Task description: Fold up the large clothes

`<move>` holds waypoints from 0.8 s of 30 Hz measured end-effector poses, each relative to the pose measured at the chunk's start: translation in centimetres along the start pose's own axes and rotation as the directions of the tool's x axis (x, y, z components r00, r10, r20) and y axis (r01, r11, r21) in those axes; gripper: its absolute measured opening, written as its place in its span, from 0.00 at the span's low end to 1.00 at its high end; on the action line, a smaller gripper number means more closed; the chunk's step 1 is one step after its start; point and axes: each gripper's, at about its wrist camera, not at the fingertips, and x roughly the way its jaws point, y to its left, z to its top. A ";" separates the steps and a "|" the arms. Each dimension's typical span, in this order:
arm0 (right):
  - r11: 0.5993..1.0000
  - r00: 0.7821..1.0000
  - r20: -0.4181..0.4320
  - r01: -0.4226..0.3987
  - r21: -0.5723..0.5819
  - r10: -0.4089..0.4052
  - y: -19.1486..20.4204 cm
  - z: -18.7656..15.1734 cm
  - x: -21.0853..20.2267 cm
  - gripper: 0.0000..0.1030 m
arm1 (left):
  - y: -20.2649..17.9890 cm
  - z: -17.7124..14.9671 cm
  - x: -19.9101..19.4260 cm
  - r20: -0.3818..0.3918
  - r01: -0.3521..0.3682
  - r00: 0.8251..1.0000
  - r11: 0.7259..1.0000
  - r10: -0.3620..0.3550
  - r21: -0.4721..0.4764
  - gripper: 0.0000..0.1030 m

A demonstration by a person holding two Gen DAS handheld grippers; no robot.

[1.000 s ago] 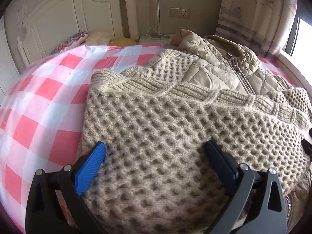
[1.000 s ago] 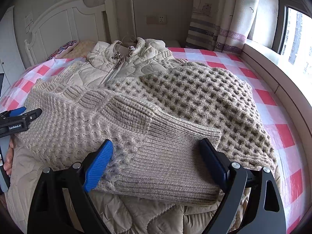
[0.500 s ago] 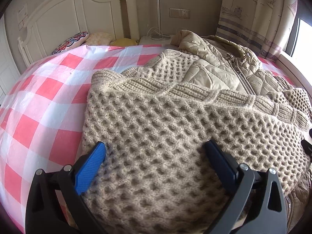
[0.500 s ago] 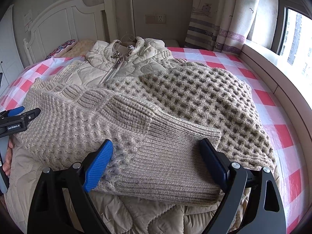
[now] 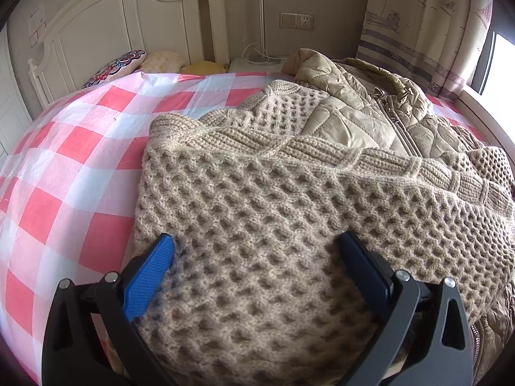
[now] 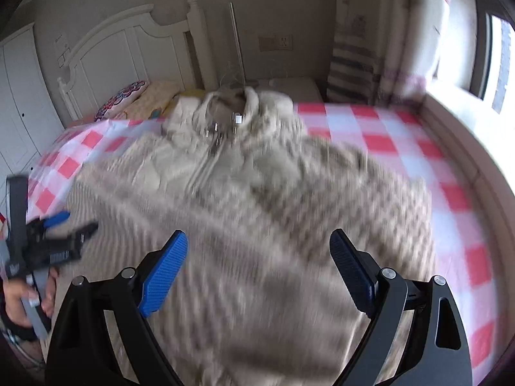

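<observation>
A beige waffle-knit sweater [image 5: 289,225] lies folded over a beige quilted jacket [image 5: 363,109] on the bed. My left gripper [image 5: 257,251] is open, its blue pads low over the sweater's near edge. In the right wrist view the sweater [image 6: 289,231] and jacket [image 6: 206,141] are motion-blurred. My right gripper [image 6: 257,251] is open and empty, raised above the sweater. The left gripper also shows in the right wrist view [image 6: 74,225], at the far left, held by a hand.
The bed has a red-and-white checked cover [image 5: 74,160]. A white headboard [image 5: 96,29] and pillows [image 5: 119,64] stand at the back. A curtain [image 5: 418,25] and window ledge [image 6: 466,148] run along the right. A nightstand [image 5: 254,64] sits behind the jacket.
My right gripper has pulled up and back from the sweater, so the right view is blurred and shows more of the bed. My left gripper has hardly moved.
</observation>
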 end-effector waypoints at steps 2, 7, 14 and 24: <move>1.000 1.000 -0.004 -0.008 -0.018 0.008 -0.1 4.2 1.5 0.84 | 0.0 0.1 0.0 -0.001 0.001 1.000 1.000 -0.001 0.000 0.98; 0.997 0.996 -0.085 -0.046 -0.059 0.041 0.5 15.2 10.5 0.84 | 0.0 0.1 -0.1 -0.002 0.002 1.000 1.000 -0.002 -0.001 0.98; 0.998 0.936 -0.346 0.070 -0.008 -0.068 0.7 22.0 25.2 0.84 | 0.0 0.1 -0.1 -0.003 0.004 1.000 1.000 -0.004 -0.003 0.98; 0.990 0.943 -0.304 0.118 -0.072 -0.134 1.9 22.2 28.3 0.27 | 0.0 0.1 -0.1 -0.003 0.008 1.000 1.000 -0.008 -0.006 0.98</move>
